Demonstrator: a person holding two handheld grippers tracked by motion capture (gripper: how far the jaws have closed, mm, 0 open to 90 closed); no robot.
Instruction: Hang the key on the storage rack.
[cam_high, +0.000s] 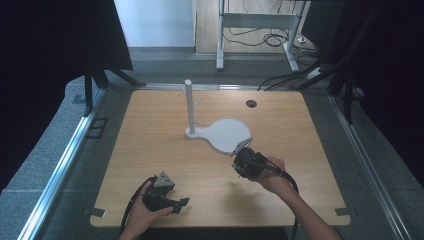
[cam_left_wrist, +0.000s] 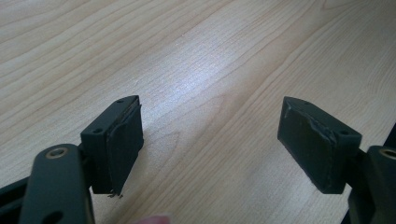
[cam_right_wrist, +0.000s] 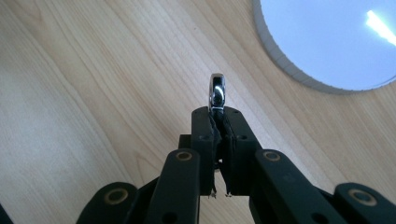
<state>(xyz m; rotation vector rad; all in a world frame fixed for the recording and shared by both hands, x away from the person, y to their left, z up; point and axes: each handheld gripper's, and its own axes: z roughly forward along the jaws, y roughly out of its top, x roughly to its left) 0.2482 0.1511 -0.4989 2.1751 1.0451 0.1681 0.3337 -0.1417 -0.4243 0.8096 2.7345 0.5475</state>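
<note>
From the high view, your right gripper (cam_high: 239, 151) hangs over the middle of the desk (cam_high: 150, 150), just at the near rim of the white stand's (cam_high: 220, 134) round tray, with a small shiny piece poking out of its tip. The stand's post, with its short pegs, rises toward the far edge of the desk. Your left gripper (cam_high: 181, 202) rests near the desk's near edge, left of centre, well apart from all that.

In the left gripper view, your jaws stand wide apart with nothing between them, only bare wood below.

In the right gripper view, your jaws are pressed together on a small chrome ring (cam_right_wrist: 217, 91); only a narrow bit of it sits between the pads, and the bright loop sticks out beyond them, above the wood and just short of the tray's rim (cam_right_wrist: 280, 60).

That thin bite is the risk, as I judge it: smooth metal held at its edge may pivot or slip if you swing or tilt the hand quickly. If you mean to hang it on a peg, a twisted ring could miss the peg, or a nudge could shift the light stand.
</note>
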